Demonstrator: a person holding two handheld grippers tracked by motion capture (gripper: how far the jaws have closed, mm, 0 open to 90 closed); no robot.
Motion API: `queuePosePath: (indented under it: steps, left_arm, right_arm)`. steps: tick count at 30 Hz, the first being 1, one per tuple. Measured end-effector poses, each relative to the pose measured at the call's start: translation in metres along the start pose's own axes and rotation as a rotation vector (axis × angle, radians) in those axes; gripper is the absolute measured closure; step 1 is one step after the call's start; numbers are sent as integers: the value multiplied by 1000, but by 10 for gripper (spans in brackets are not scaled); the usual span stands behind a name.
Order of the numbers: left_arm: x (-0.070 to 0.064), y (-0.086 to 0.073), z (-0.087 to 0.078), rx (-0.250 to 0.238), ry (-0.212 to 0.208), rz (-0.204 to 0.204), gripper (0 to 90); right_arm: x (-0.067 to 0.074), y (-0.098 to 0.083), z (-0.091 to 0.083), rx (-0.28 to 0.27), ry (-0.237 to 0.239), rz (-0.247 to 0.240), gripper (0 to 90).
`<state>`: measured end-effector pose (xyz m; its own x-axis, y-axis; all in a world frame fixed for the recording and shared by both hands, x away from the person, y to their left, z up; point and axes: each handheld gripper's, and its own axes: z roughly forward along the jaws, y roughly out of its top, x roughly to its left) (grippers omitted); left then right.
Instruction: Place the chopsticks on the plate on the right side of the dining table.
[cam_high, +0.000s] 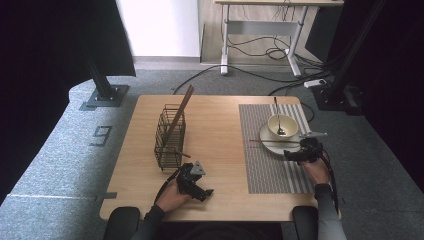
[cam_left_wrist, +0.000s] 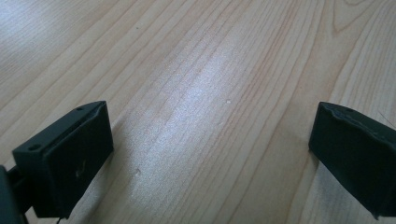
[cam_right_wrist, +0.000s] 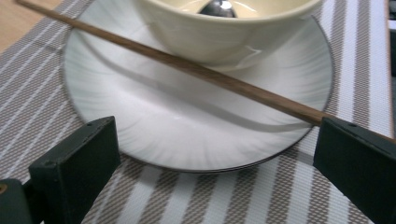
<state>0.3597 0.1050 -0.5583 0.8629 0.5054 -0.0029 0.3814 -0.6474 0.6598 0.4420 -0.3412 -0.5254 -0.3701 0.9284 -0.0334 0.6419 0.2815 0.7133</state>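
Note:
A white plate (cam_high: 266, 134) on a striped placemat (cam_high: 270, 170) carries a cream bowl (cam_high: 283, 125) with a metal spoon (cam_high: 276, 111) in it. One wooden chopstick (cam_high: 272, 142) lies across the plate in front of the bowl. My right gripper (cam_high: 296, 154) is open at the plate's near edge. Its own view has the plate (cam_right_wrist: 187, 121), the bowl (cam_right_wrist: 224, 32), the spoon (cam_right_wrist: 216, 7) and the chopstick (cam_right_wrist: 196, 70), whose near end runs past the right jaw of this gripper (cam_right_wrist: 217, 135). My left gripper (cam_high: 201, 189) (cam_left_wrist: 212, 121) is open over bare wood.
A black wire basket (cam_high: 169, 139) stands left of centre on the wooden table (cam_high: 215, 125), with a long chopstick (cam_high: 181, 107) leaning out of it. Desk legs and cables lie on the floor behind the table.

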Motion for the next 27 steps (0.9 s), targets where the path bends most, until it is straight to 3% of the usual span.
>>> queuePosePath:
  steps: [8, 10, 13, 21, 27]
  left_arm:
    - [0, 0, 0, 0, -1, 1, 0]
    - [0, 0, 0, 0, -1, 0, 0]
    - [0, 0, 0, 0, -1, 0, 0]
    - [0, 0, 0, 0, 1, -1, 0]
    - [-1, 0, 0, -1, 2, -4, 0]
  right_arm:
    - [20, 0, -17, 4, 20, -69, 0]
    - [25, -2, -24, -28, 30, -80, 0]
    - [31, -5, -33, -44, 61, -72, 0]
    - [48, -9, -59, -76, 124, -108, 0]
    - [65, -4, -73, -54, 192, -136, 0]
